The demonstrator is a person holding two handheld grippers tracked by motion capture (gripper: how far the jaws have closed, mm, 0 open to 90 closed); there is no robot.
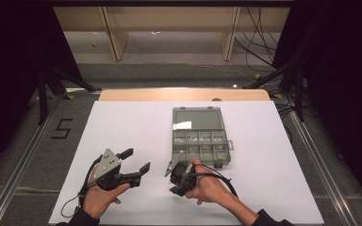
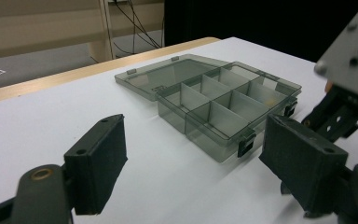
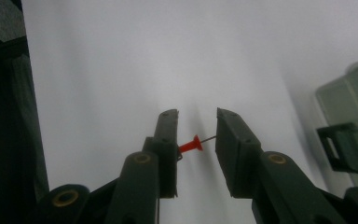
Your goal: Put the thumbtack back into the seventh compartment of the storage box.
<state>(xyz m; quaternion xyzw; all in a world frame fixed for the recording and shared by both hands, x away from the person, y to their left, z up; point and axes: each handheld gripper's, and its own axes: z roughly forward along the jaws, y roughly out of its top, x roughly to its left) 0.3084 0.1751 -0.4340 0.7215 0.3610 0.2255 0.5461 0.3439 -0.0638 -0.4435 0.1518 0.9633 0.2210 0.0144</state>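
Note:
A red pushpin (image 3: 191,145) lies crosswise between the pads of my right gripper (image 3: 196,126), head against the left pad and needle tip against the right one; the gripper is shut on it, above the white table. From above, the right gripper (image 1: 173,165) sits just off the near left corner of a clear grey compartment box (image 1: 199,141), whose lid (image 1: 198,118) lies open flat behind it. My left gripper (image 1: 135,160) is farther left, open and holding nothing. Its view looks between its wide-apart jaws (image 2: 196,158) at the box (image 2: 228,107), whose compartments look mostly bare.
A white sheet (image 1: 122,127) covers the table, with a wooden strip (image 1: 184,94) along the far edge. The box's black latch (image 3: 345,147) is at the right of the right gripper view. The right gripper's grey plate (image 2: 349,51) stands close beside the left gripper.

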